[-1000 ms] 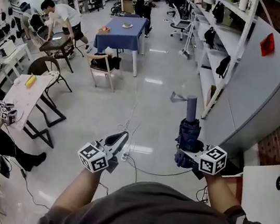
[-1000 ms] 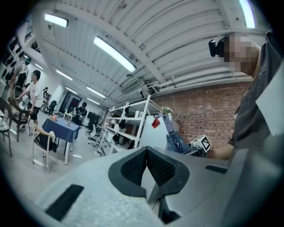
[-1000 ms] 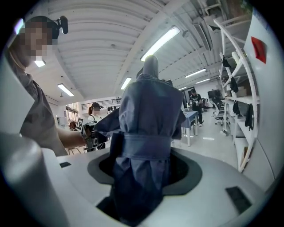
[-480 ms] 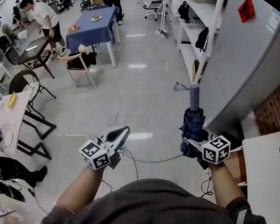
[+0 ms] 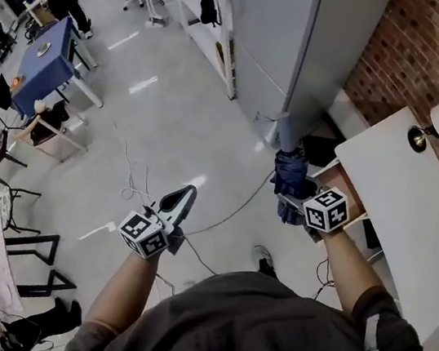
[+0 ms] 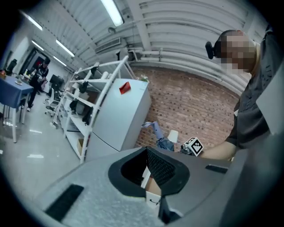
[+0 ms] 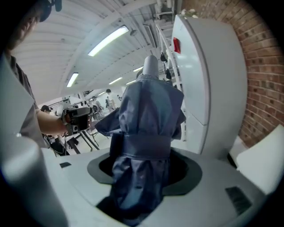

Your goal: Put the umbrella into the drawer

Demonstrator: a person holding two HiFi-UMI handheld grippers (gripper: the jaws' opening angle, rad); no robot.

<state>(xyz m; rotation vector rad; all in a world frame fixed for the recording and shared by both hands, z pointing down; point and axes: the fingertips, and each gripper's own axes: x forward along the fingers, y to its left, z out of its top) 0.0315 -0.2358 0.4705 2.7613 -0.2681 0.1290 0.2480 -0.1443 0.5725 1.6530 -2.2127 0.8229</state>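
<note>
We hold the right gripper (image 5: 286, 196) just beside the left edge of the white table (image 5: 414, 201), above the floor (image 5: 170, 121). Its jaws are closed on the folded blue umbrella (image 5: 288, 171). In the right gripper view the umbrella (image 7: 146, 133) fills the space between the jaws, and they press on the cloth at both sides, a little below the strap that goes around the bundle. The jaws stand rather wide, because the bundle is thick. The pale grey end of the umbrella sticks out beyond the jaws and points to the foot of the grey cabinet (image 5: 308, 36), which stands against the brick wall (image 5: 438, 48). The umbrella touches nothing except the jaws.

The left gripper (image 5: 179, 203) is well apart from the right one, over the open floor and away from the table. In the left gripper view, the jaws of this gripper (image 6: 151, 170) leave only a narrow gap. We see one ribbed black pad, and nothing is between the jaws. Through the gap only the background shows.
</note>
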